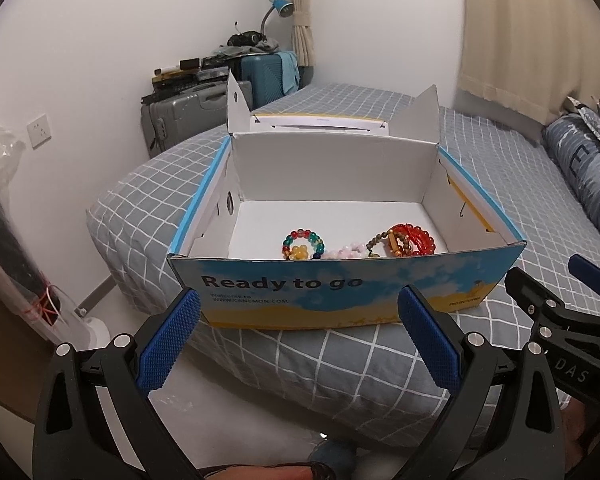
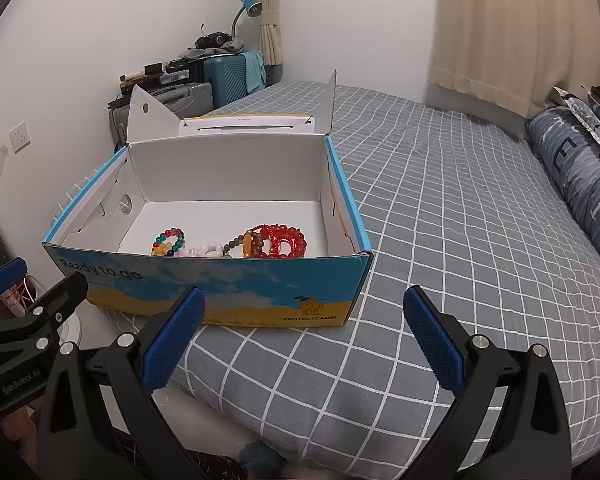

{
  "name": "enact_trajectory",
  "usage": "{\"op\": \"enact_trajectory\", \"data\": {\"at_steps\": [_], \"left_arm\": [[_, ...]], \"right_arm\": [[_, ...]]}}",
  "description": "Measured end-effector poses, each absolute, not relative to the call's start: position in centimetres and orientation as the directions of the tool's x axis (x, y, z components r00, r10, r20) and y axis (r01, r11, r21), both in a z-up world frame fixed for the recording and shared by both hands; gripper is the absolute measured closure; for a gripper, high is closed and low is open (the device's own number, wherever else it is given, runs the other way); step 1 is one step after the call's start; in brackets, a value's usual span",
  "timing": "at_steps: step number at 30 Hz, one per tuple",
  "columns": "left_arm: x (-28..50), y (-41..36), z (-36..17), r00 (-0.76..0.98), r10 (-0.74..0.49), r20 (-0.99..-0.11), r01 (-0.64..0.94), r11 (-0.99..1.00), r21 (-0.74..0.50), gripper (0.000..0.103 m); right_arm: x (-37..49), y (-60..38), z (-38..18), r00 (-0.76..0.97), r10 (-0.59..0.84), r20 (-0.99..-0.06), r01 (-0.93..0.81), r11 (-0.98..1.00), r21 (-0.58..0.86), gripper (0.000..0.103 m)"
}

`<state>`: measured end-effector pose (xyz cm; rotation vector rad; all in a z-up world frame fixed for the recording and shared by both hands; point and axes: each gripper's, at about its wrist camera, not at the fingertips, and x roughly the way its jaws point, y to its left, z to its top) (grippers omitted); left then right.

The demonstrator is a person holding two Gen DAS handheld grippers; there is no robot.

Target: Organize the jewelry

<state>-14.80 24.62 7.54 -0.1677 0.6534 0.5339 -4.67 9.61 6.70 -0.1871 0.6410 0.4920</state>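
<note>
- A bed with a grey, white-checked sheet fills the room's middle.
- Plain white walls carry a white socket.
- Beige curtains hang on the right.
- A grey hard-shell suitcase and a teal suitcase stand in the corner, a blue desk lamp above them.
- A blue patterned bolster pillow lies along the bed's right edge.

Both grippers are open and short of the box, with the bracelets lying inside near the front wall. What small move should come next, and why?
Probably carry the right gripper forward over the box's front wall and down toward the red bead bracelet. Its jaws stand open and empty, and that bracelet lies on the right of the cluster, near that wall. The left gripper is open too, facing the multicoloured bracelet.
</note>
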Motion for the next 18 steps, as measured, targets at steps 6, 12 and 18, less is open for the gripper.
{"op": "enact_trajectory", "data": {"at_steps": [6,12,18], "left_arm": [[-14.79,24.51,7.62,0.666,0.421,-0.616,-0.524,0.852,0.017,0.006],[-14.89,24.41,7.67,0.669,0.423,-0.612,-0.524,0.852,0.016,0.006],[-15.01,24.38,7.76,0.671,0.425,-0.607,-0.527,0.85,0.012,0.006]], "right_arm": [[-4.67,9.61,6.71,0.691,0.381,-0.614,-0.495,0.869,-0.018,0.008],[-4.67,9.6,6.72,0.692,0.381,-0.614,-0.494,0.869,-0.018,0.008],[-4.63,9.53,6.65,0.692,0.381,-0.613,-0.494,0.869,-0.017,0.008]]}}
